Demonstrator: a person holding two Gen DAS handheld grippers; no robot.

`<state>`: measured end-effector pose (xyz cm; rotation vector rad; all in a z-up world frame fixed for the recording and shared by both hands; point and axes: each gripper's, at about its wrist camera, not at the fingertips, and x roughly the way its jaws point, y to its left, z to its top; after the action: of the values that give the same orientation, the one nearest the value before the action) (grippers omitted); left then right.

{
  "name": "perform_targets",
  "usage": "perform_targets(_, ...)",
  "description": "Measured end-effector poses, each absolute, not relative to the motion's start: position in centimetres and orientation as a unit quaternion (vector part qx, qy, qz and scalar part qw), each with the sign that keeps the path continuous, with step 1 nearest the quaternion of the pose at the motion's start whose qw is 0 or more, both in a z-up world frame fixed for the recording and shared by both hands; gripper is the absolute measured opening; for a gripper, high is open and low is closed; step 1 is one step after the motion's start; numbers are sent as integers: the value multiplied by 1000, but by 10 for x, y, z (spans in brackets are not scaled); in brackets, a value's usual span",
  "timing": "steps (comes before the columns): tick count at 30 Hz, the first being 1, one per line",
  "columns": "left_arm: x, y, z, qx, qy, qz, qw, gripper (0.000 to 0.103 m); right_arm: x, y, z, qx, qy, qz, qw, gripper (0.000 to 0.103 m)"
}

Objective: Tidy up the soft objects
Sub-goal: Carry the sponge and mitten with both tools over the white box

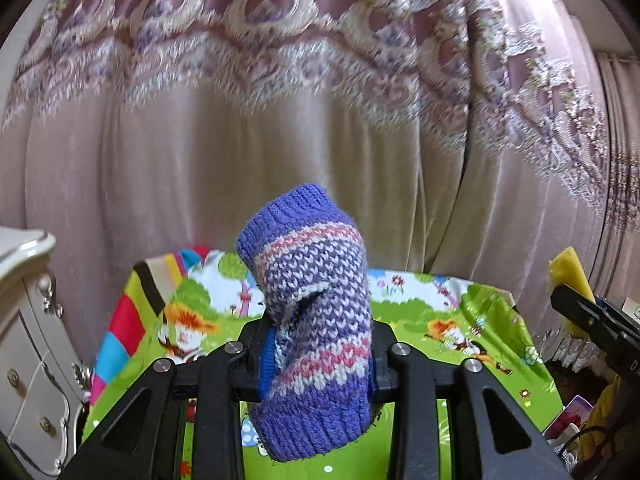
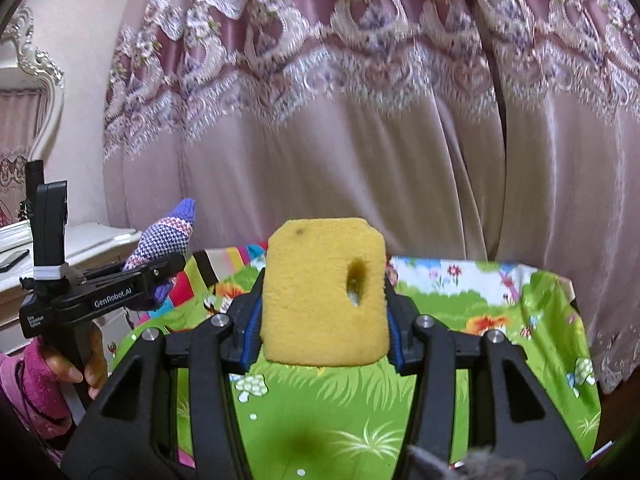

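Note:
My left gripper (image 1: 320,356) is shut on a purple knitted piece with pink and white stripes (image 1: 312,300), which stands up between its jaws above the table. In the right wrist view that same gripper (image 2: 132,280) shows at the left with the purple knit (image 2: 166,236), held by a hand in a pink sleeve (image 2: 36,376). My right gripper (image 2: 324,332) is shut on a yellow sponge (image 2: 316,292) with a hole in it, held upright. The yellow sponge (image 1: 568,276) and the right gripper also show at the right edge of the left wrist view.
A table under a bright green cartoon-print cloth (image 2: 360,420) lies below both grippers. Pink curtains with a lace border (image 1: 280,140) hang close behind it. A white dresser with drawers (image 1: 28,340) stands at the left. Clutter (image 1: 580,420) sits at the table's right.

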<state>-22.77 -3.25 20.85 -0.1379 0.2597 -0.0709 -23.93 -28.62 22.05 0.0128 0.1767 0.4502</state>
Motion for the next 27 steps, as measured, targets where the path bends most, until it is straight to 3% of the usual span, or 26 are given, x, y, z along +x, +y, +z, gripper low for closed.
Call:
perform_targets(14, -269, -78, 236, 1, 62, -67, 996, 36, -289, -305, 243, -45, 22, 202, 978, 53)
perform_targets(27, -280, -134, 234, 54, 67, -140, 986, 36, -315, -357, 233, -56, 18, 149, 987, 53)
